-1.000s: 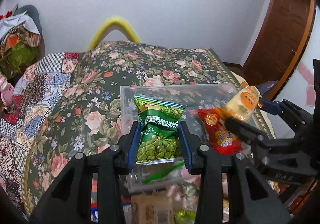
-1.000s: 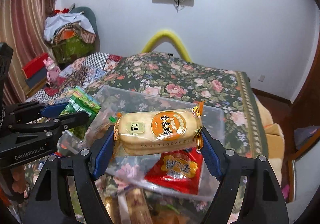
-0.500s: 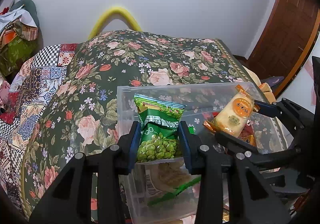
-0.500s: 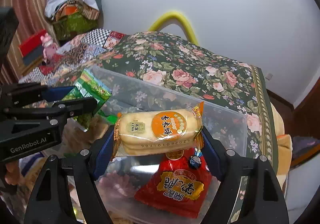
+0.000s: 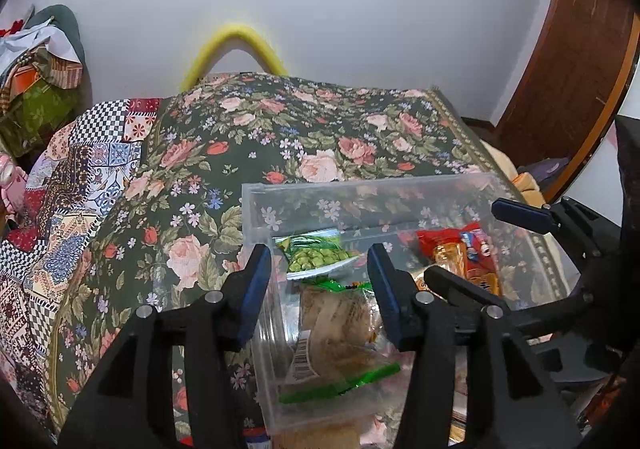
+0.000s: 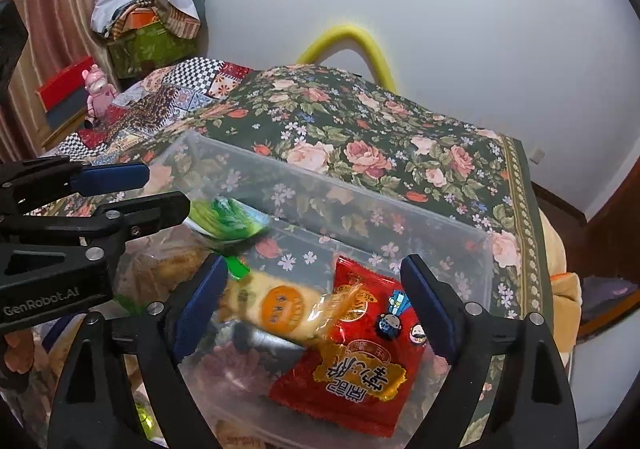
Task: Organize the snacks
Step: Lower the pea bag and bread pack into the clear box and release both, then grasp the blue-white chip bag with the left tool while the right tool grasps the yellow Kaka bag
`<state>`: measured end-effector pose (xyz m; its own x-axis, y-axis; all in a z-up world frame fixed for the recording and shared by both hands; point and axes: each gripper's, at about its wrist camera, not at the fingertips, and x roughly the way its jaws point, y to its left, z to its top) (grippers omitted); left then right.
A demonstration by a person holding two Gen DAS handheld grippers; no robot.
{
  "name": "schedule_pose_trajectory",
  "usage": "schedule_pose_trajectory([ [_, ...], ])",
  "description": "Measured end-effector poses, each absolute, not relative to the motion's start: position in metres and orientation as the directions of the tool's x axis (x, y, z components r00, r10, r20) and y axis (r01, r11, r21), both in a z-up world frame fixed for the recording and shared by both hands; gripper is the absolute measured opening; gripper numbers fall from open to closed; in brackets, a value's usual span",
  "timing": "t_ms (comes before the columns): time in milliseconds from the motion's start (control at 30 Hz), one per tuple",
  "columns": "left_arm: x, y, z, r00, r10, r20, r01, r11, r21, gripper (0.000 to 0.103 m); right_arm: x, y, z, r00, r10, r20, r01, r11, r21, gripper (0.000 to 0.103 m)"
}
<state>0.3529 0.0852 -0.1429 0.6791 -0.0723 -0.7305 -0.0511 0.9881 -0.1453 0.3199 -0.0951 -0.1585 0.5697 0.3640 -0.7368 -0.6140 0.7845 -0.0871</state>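
Claws: left claw (image 5: 318, 281), right claw (image 6: 314, 303) wide, empty; red packet (image 6: 360, 353) print only right view.

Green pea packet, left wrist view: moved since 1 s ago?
Yes. The green pea packet has left the open left gripper and dropped into the clear bin, below its rim.

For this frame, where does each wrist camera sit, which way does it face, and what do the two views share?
Left wrist: rides the left claw, looking forward and down into the clear plastic bin; its open fingers and the right claw show.
Right wrist: rides the right claw, facing the bin from the other side; the left claw shows.
Shared: bin, green pea packet, red snack bag, floral bedspread.
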Motion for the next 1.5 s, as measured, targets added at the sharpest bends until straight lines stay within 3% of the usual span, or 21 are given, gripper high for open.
schedule_pose_trajectory([
  [667, 0.233, 0.087, -0.088, 0.733, -0.073, -0.676, -0.024, 0.991, -0.133, 0.065, 0.239, -0.165, -0.105, 0.660, 0.397, -0.638, -0.552, 0.832, -0.052, 0.093],
  [1000, 0.184, 0.111, -0.129, 0.667, -0.057, -0.742, -0.074, 0.987, -0.142, 0.068, 0.189, -0.203, -0.130, 0.686, 0.327, -0.650, -0.489, 0.869, -0.077, 0.096],
  [1500, 0.156, 0.125, -0.217, 0.538, -0.066, -0.840, -0.150, 0.974, -0.173, 0.068, 0.185, -0.254, -0.205, 0.603, 0.182, -0.777, -0.348, 0.936, -0.051, 0.097],
])
